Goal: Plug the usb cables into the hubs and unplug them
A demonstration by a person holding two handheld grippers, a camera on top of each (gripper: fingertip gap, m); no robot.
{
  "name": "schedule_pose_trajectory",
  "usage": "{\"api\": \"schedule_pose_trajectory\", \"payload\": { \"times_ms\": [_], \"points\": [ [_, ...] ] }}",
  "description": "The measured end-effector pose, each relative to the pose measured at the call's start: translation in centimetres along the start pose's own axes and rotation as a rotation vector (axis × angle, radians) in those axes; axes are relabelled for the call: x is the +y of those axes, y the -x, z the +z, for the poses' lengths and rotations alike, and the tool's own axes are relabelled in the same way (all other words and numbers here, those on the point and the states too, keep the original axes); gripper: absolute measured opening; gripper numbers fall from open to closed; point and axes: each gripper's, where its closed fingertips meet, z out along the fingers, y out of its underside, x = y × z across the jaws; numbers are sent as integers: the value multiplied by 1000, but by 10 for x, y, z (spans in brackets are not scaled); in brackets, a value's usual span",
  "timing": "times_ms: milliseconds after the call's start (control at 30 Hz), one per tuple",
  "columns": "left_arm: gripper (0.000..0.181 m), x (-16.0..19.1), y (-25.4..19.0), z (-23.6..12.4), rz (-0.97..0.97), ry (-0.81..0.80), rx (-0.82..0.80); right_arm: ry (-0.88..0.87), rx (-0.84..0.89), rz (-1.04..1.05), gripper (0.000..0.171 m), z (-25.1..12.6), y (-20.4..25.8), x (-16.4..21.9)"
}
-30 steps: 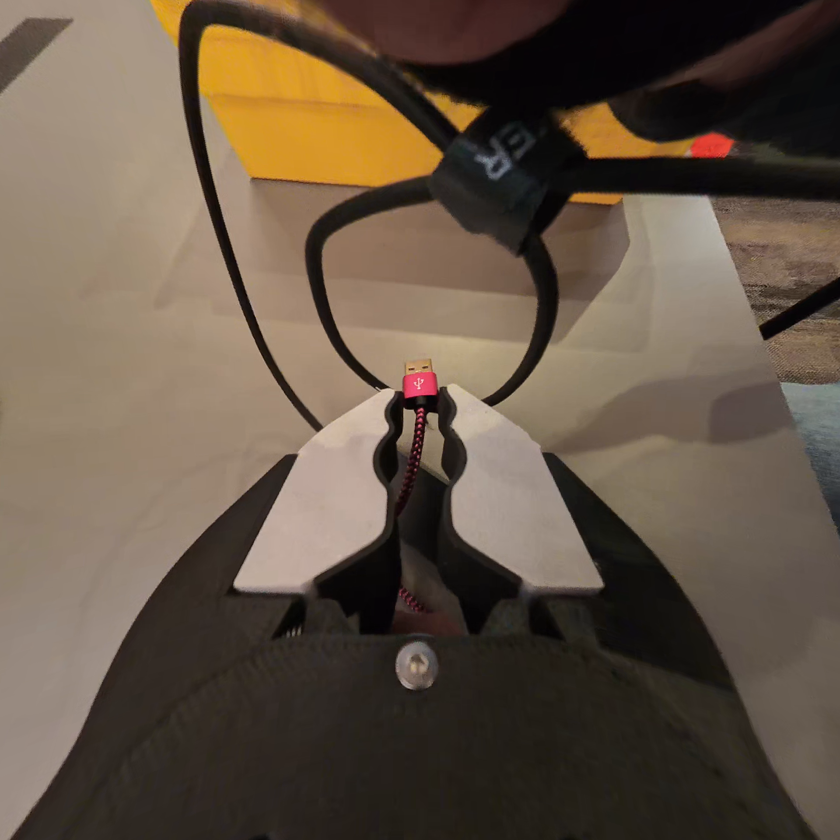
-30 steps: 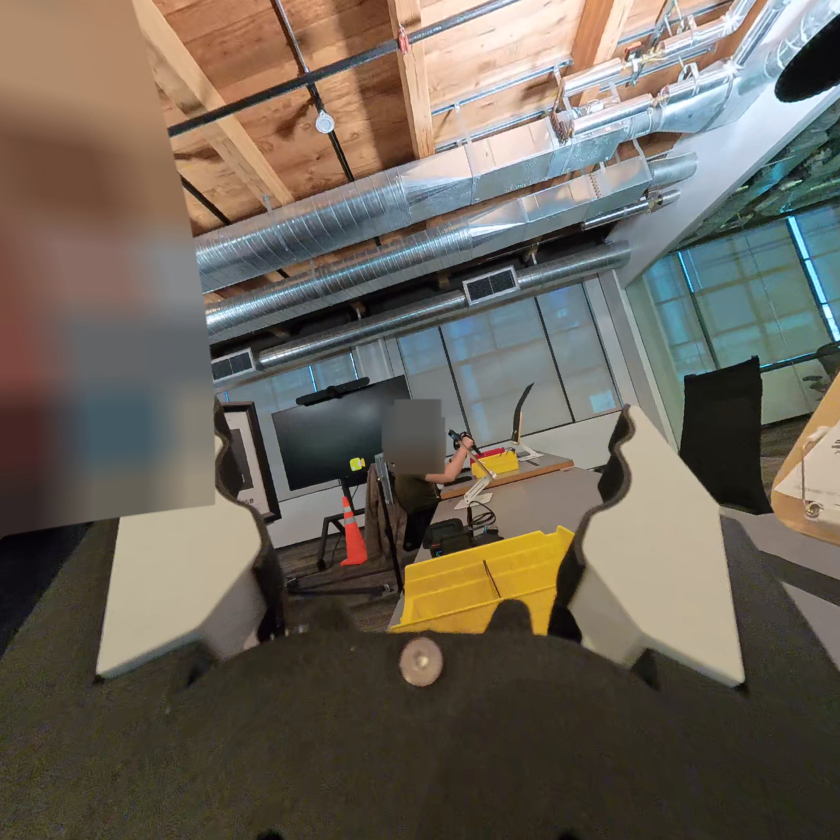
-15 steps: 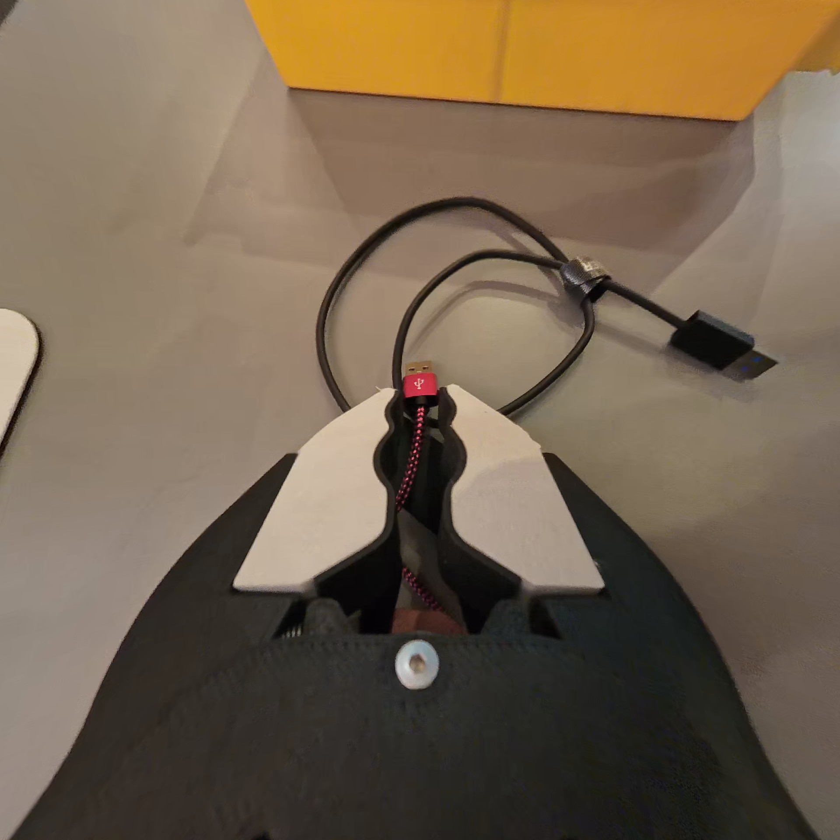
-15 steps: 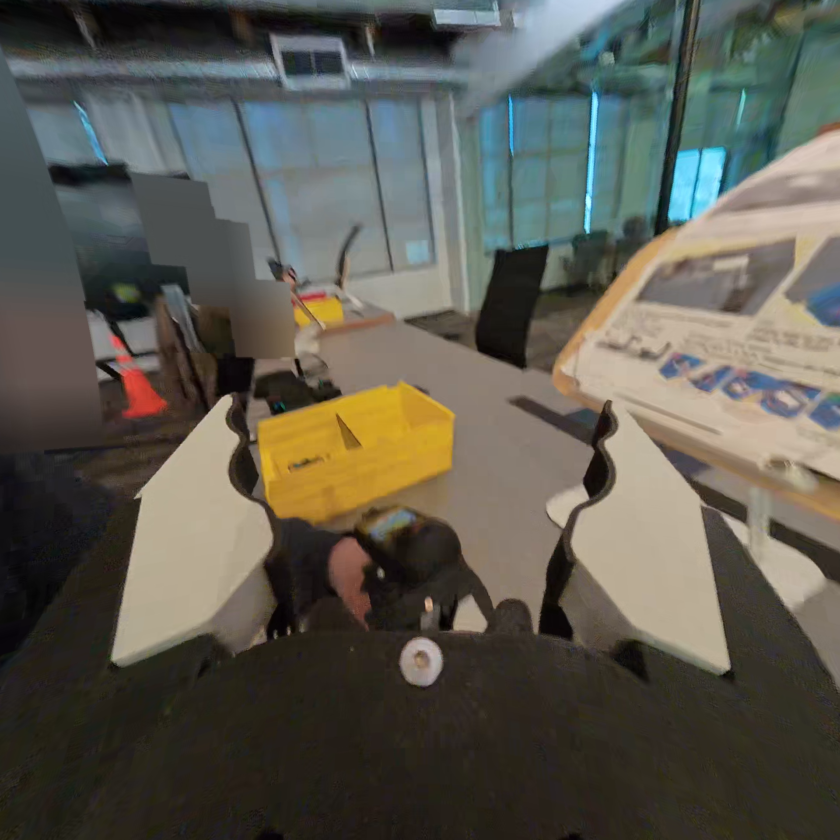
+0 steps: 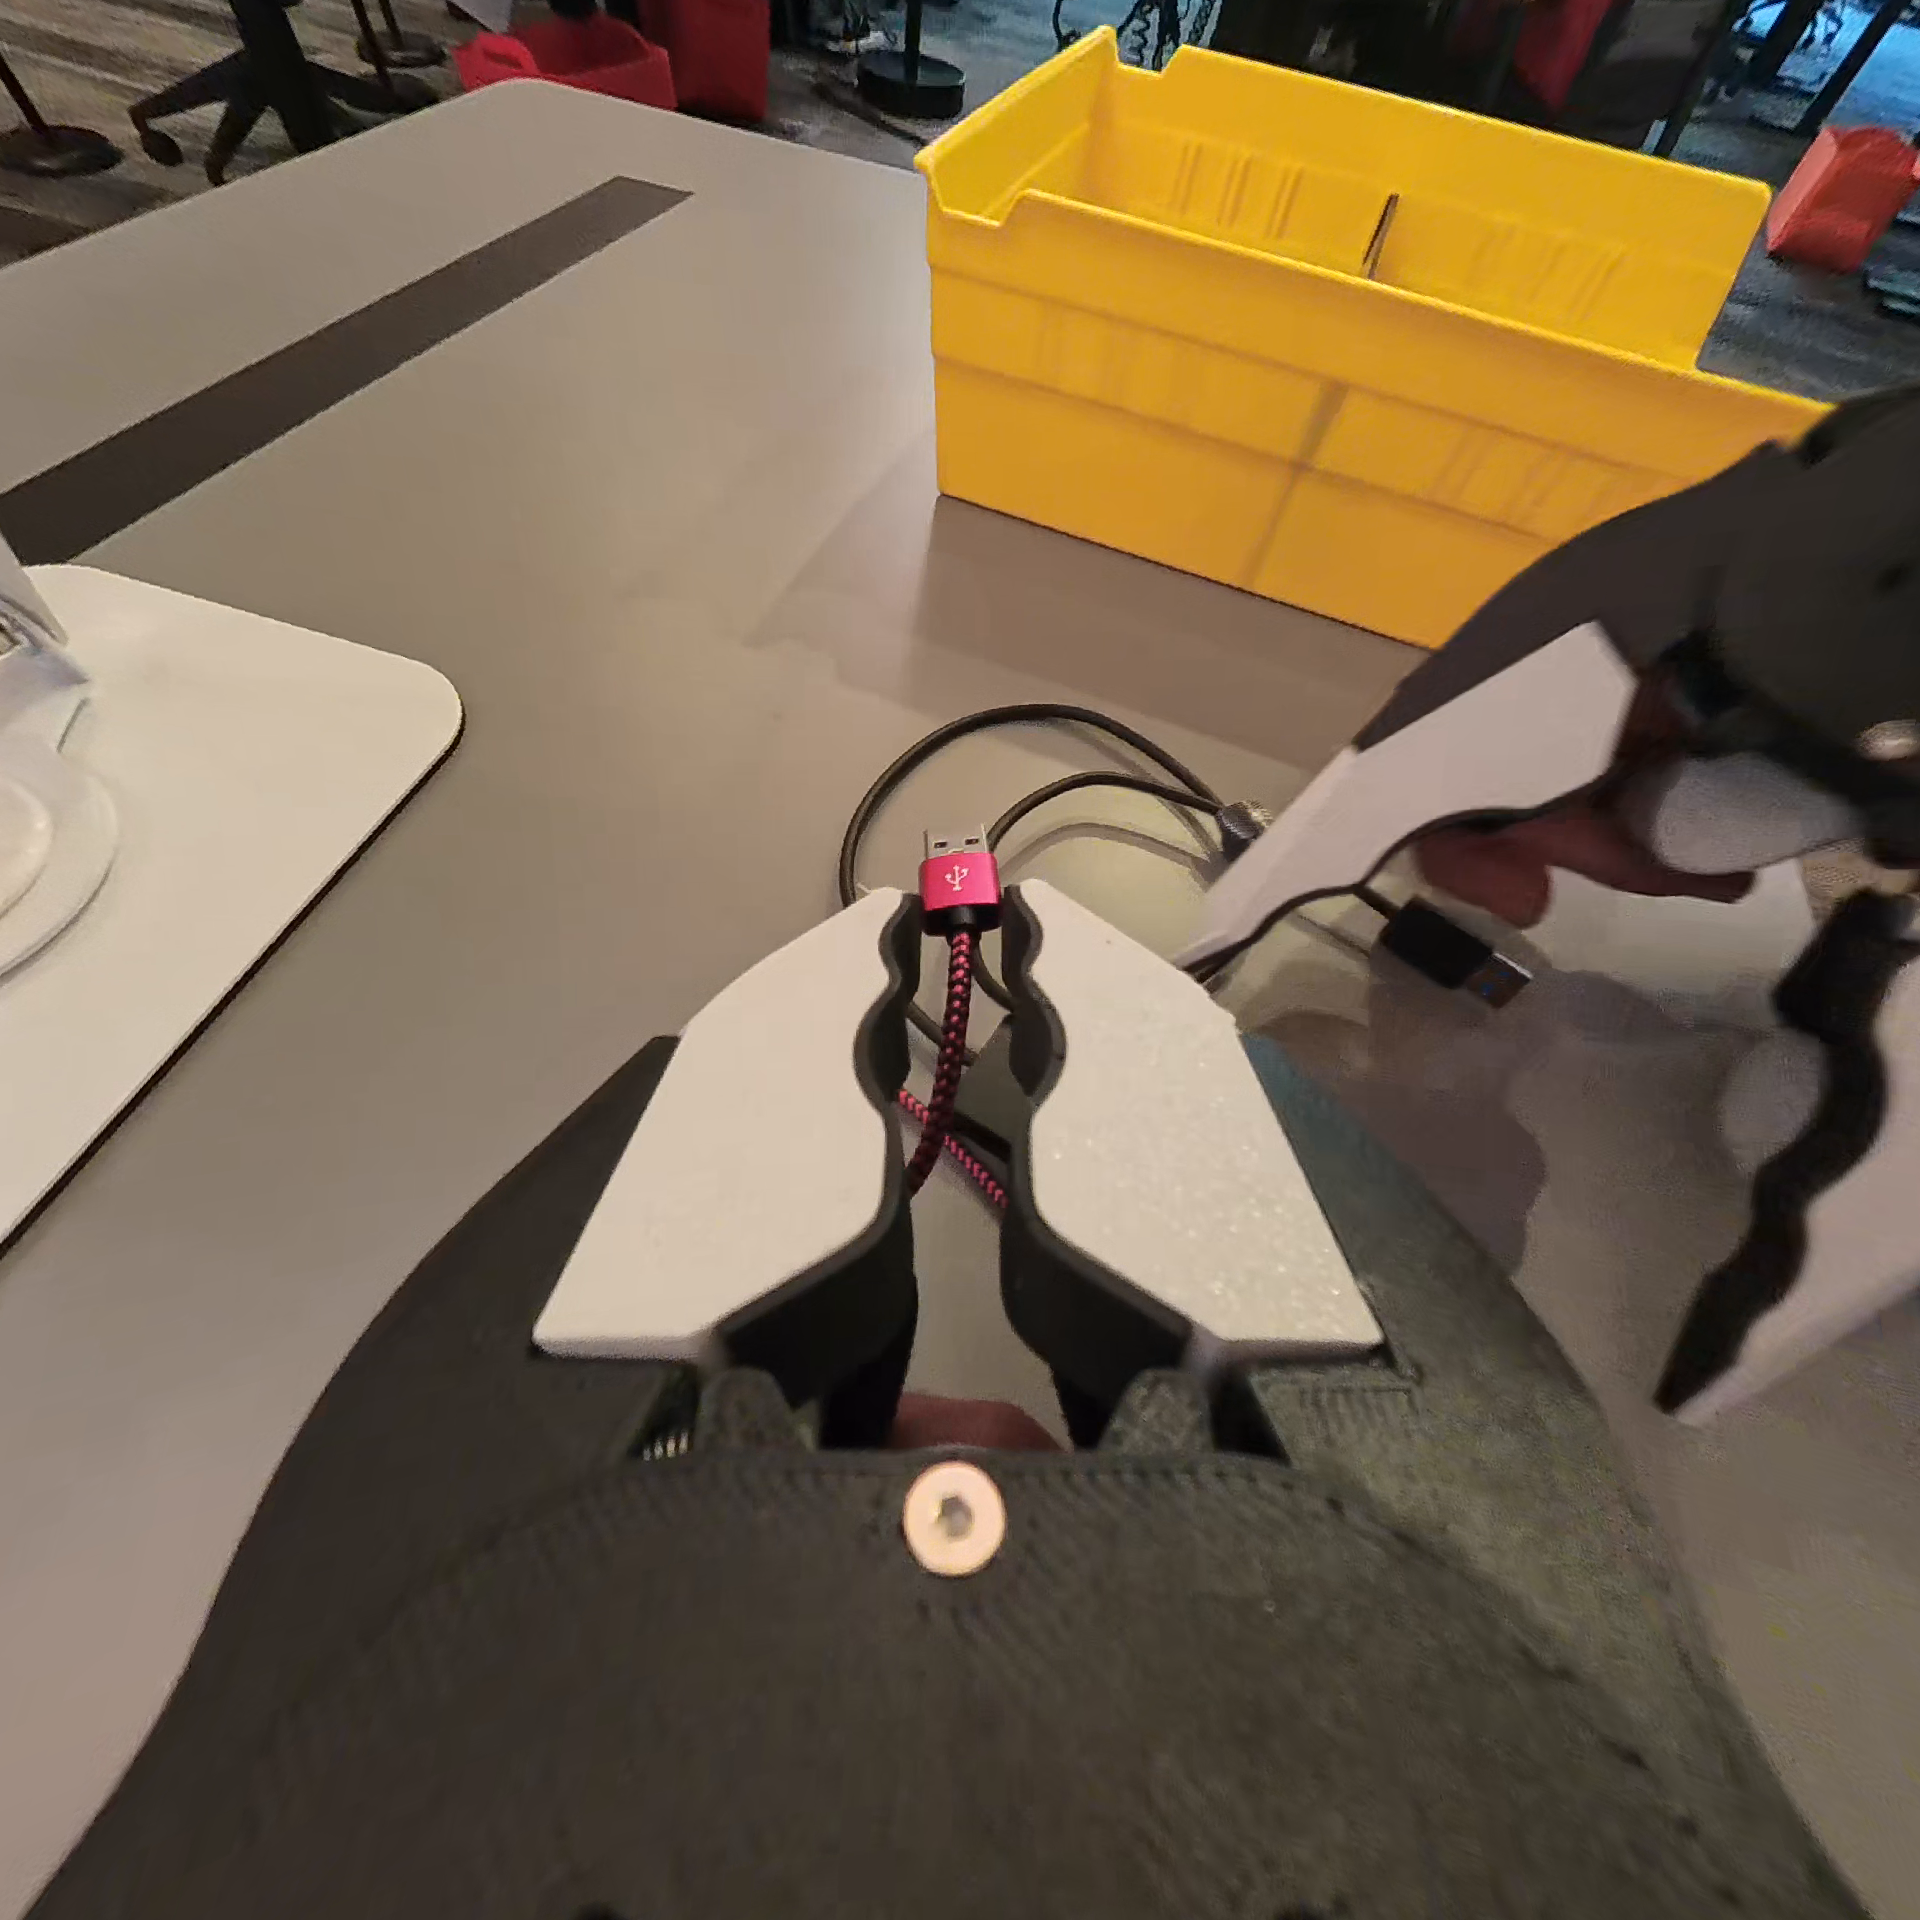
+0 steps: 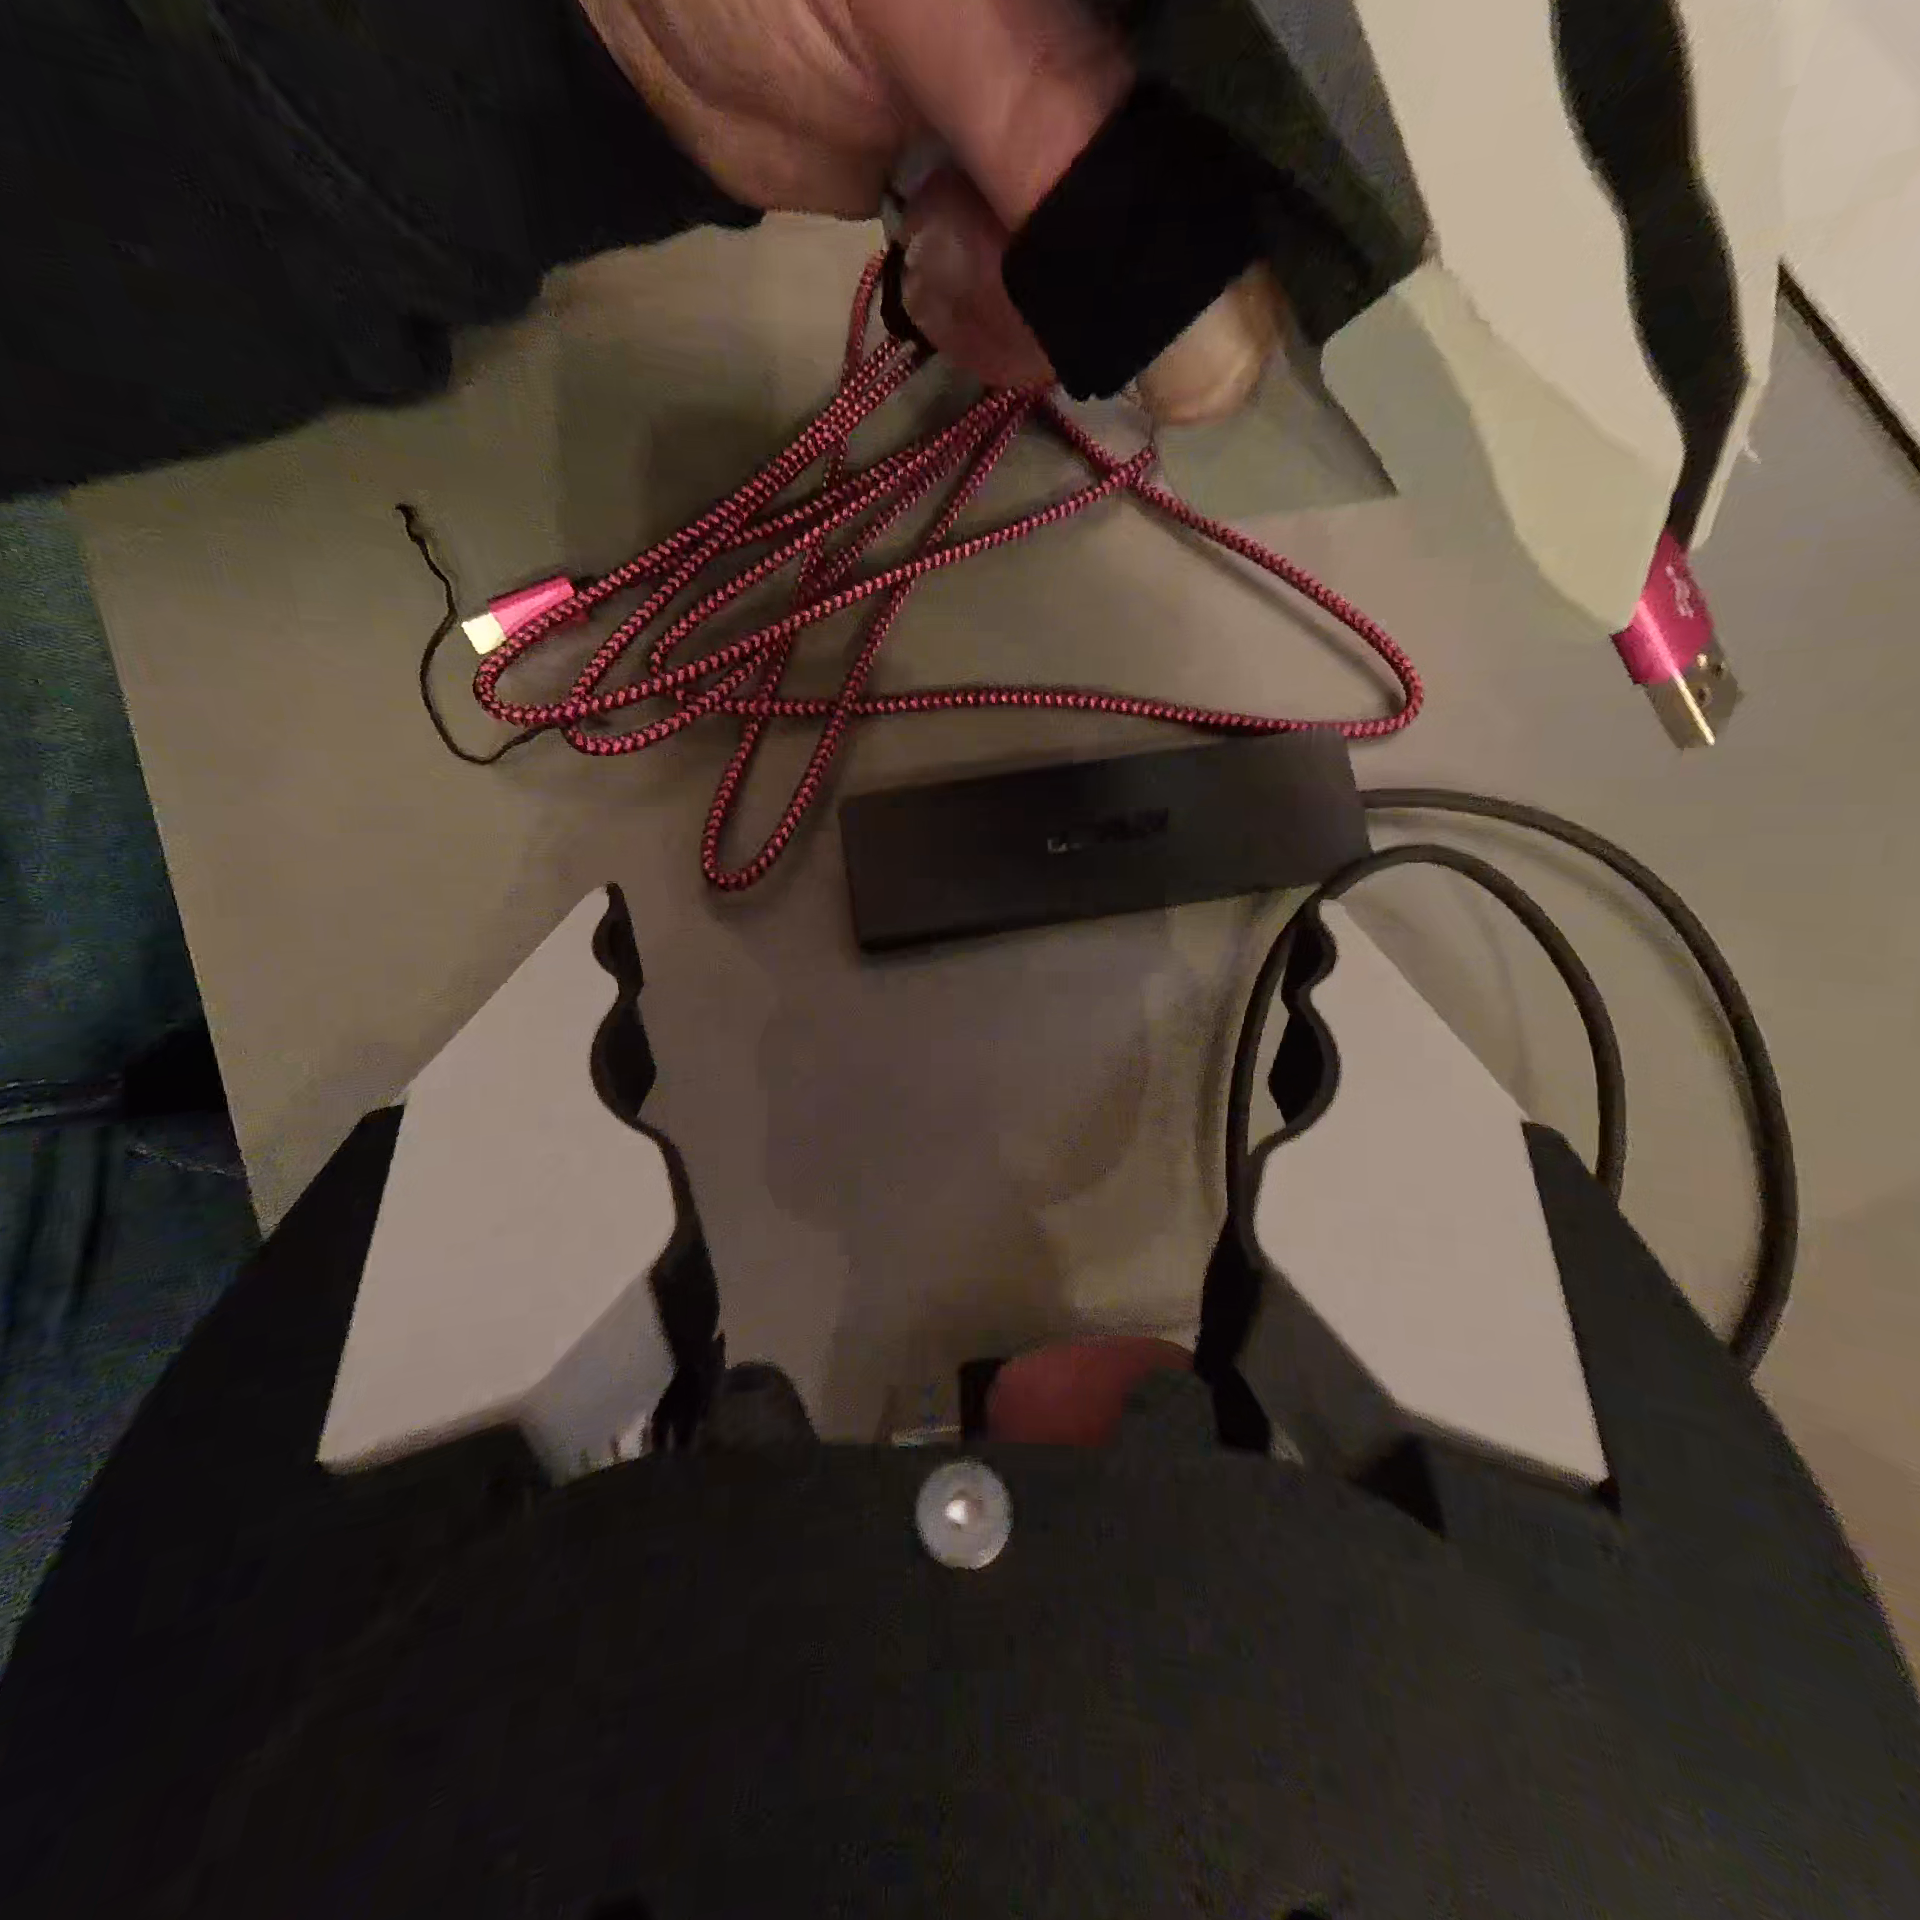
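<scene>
My left gripper (image 5: 958, 906) is shut on the pink USB plug (image 5: 956, 881) of a pink-and-black braided cable (image 6: 883, 644), with the metal tip sticking out in front. The cable lies tangled on the grey table, and its other connector (image 6: 520, 620) lies at the left. A black hub (image 6: 1101, 844) lies flat just past my right gripper (image 6: 966, 925), which is open and empty above the table. The hub's black cable (image 5: 935, 769) loops toward its black plug (image 5: 1455, 951). The right gripper (image 5: 1423, 1179) also shows at the right of the left wrist view, over that cable.
A yellow bin (image 5: 1299, 343) stands at the back of the table. A white base plate (image 5: 208, 790) lies at the left. A hand (image 6: 935, 156) holds the left gripper above the braided cable. The table's near edge and a person's jeans (image 6: 62, 935) are at the left.
My right gripper has swung down from facing the room to pointing at the table over the hub, still open. The left gripper has pulled back and tilted up, still holding the pink plug.
</scene>
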Motion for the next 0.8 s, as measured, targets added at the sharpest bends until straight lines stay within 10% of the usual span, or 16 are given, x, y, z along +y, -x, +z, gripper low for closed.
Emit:
{"api": "schedule_pose_trajectory", "payload": {
  "times_ms": [800],
  "points": [
    [14, 0, 13, -10, -33, -52, 0, 64, -247, -237, 123, 40, -30, -2]
  ]
}}
